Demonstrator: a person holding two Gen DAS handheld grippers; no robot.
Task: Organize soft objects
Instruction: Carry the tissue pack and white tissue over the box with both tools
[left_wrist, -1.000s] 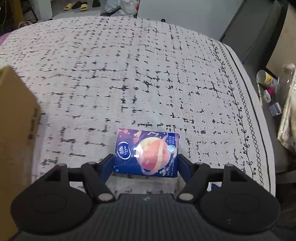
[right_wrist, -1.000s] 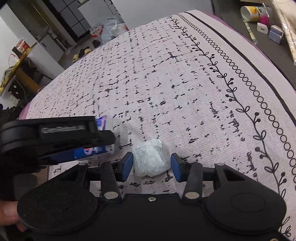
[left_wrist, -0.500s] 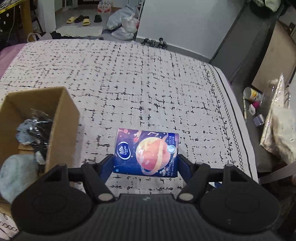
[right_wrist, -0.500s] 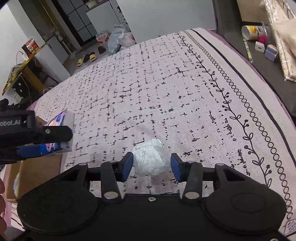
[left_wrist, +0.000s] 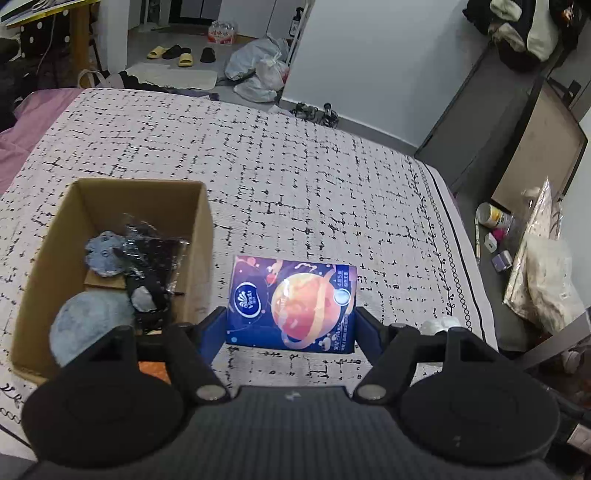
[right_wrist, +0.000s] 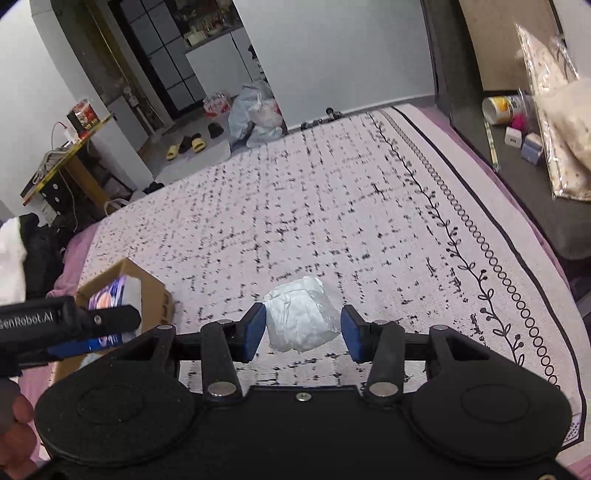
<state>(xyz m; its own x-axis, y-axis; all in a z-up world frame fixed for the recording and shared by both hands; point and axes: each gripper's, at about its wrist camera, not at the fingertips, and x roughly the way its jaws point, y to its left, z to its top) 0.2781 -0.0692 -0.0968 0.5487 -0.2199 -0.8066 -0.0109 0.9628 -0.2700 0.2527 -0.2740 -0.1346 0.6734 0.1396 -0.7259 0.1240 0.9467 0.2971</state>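
Note:
My left gripper (left_wrist: 291, 326) is shut on a blue tissue pack (left_wrist: 291, 302) with an orange planet print, held in the air above the bed, just right of an open cardboard box (left_wrist: 201, 236). The box holds a blue-grey round soft thing (left_wrist: 86, 325), a smaller blue one (left_wrist: 103, 253) and a black plastic-wrapped item (left_wrist: 151, 254). My right gripper (right_wrist: 303, 328) holds a white wrapped soft bundle (right_wrist: 301, 319) between its blue pads, lifted above the bed. The left gripper with the pack also shows in the right wrist view (right_wrist: 66, 325).
The bed has a white blanket (left_wrist: 295, 177) with black dashes and a vine border at its right edge. A dark side table (right_wrist: 524, 173) at the right carries a cup, small boxes and a plastic bag. Bags and slippers lie on the floor beyond the bed.
Both grippers have risen well above the bed with their loads. The left one has drawn back so the cardboard box and its contents came into view at the left.

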